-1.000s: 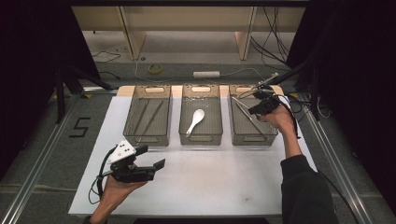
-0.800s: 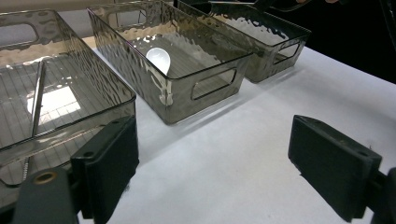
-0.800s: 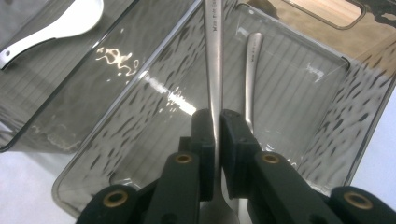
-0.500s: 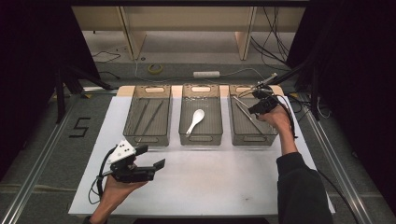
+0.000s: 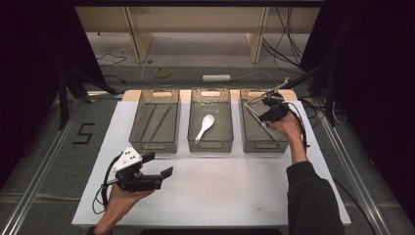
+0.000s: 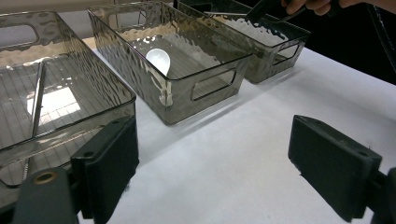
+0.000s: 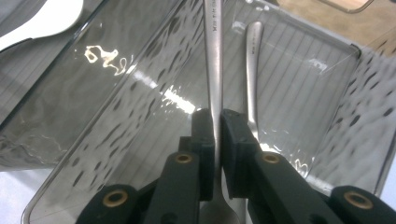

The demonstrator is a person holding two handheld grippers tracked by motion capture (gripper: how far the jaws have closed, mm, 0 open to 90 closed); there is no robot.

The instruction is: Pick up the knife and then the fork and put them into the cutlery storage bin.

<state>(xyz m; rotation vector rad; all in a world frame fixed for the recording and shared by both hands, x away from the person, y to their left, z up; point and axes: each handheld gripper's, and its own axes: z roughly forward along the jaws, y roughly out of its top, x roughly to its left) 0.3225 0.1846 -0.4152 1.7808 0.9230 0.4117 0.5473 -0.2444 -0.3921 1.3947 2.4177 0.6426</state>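
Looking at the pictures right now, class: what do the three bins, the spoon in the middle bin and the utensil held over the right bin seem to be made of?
Bins: likely smoky clear plastic, rippled and see-through. Spoon: white, glossy, perhaps ceramic or plastic. Utensil clamped in the right gripper: brushed metal, probably stainless steel, with stamped lettering.

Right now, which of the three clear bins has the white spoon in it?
The middle bin: the white spoon lies alone in it. The left bin holds thin metal rods, and the right bin has metal utensils, with the right claw above it.
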